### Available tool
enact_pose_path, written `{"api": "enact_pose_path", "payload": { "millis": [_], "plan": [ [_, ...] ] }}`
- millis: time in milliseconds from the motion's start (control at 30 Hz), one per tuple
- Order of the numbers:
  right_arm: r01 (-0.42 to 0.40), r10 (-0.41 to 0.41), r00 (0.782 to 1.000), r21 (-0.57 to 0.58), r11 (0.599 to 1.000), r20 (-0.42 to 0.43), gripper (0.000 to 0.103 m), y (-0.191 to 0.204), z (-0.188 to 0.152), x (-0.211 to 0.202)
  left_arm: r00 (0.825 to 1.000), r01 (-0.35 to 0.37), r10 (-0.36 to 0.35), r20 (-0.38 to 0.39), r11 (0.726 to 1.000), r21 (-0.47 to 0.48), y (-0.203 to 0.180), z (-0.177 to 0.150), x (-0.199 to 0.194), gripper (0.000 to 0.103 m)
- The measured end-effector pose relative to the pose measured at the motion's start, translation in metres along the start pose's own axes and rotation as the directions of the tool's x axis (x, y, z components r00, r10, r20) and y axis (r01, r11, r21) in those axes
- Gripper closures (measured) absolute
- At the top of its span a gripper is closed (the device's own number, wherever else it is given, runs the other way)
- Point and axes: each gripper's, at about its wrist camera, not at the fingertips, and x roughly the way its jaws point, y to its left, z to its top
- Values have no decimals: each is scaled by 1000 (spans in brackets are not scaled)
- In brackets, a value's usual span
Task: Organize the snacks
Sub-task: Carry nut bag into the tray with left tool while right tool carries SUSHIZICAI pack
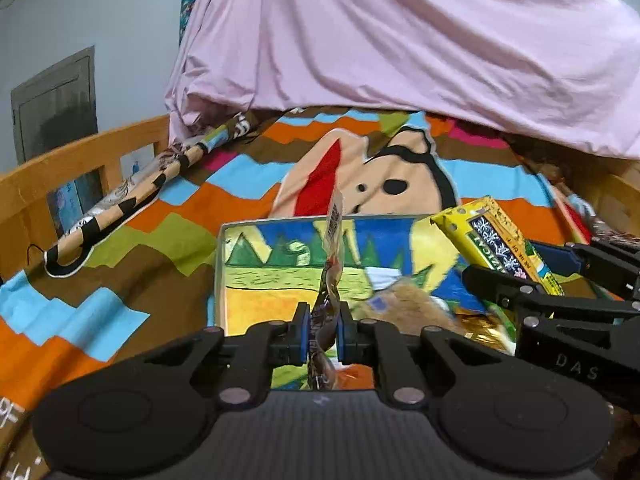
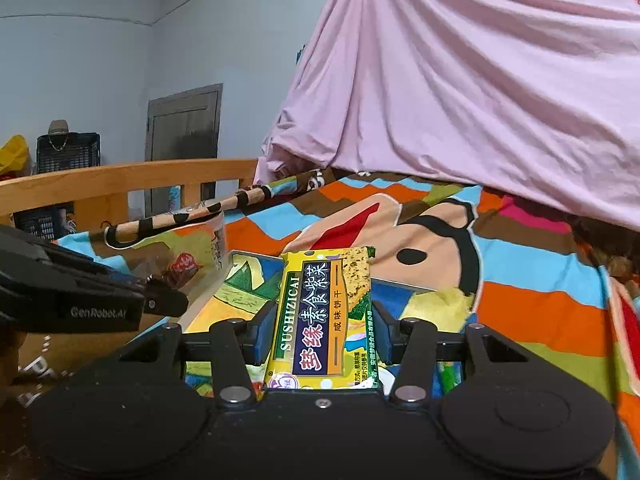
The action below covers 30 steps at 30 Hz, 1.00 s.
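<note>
My left gripper [image 1: 325, 320] is shut on a thin, clear-and-brown snack packet [image 1: 332, 240] that stands edge-on above a picture-printed box [image 1: 264, 276] lying on the bed. My right gripper [image 2: 324, 322] is shut on a yellow cracker packet [image 2: 322, 280], gripped by its long sides with the label up. In the left wrist view this yellow packet [image 1: 496, 236] hangs over the box's right end. In the right wrist view the left gripper [image 2: 164, 294] comes in from the left with its clear packet [image 2: 192, 256], over the box [image 2: 240, 288].
A striped cartoon blanket [image 1: 132, 240] covers the bed. A pink sheet [image 1: 400, 40] hangs over the far end. A wooden rail [image 2: 120, 184] runs along the left, with a black-banded rolled stick [image 1: 132, 200] beside it. A gold wrapper [image 1: 480, 330] and other snacks lie right of the box.
</note>
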Motion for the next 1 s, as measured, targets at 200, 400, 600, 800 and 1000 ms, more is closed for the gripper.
{"api": "enact_pose_path", "payload": {
  "millis": [200,400,600,800,1000],
  "plan": [
    [-26,24,999,-28,999,-44,53,16,-6,49,999,-8,6,-45,999,-36,20,-17,37,90],
    [-55,49,991,-47,997,-122,53,31,-20,85,993,-14,8,-118,998,-54,33,-35,64,90],
    [-63,51,983,-60,996,-177,53,35,-31,105,990,-10,0,-144,998,-69,37,-46,75,90],
    [-65,53,981,-60,996,-188,53,36,-37,114,991,-2,-7,-135,998,-70,36,-47,77,89],
    [-74,59,979,-75,994,-195,52,39,-38,120,989,-4,-8,-149,997,-79,37,-49,77,87]
  ]
}}
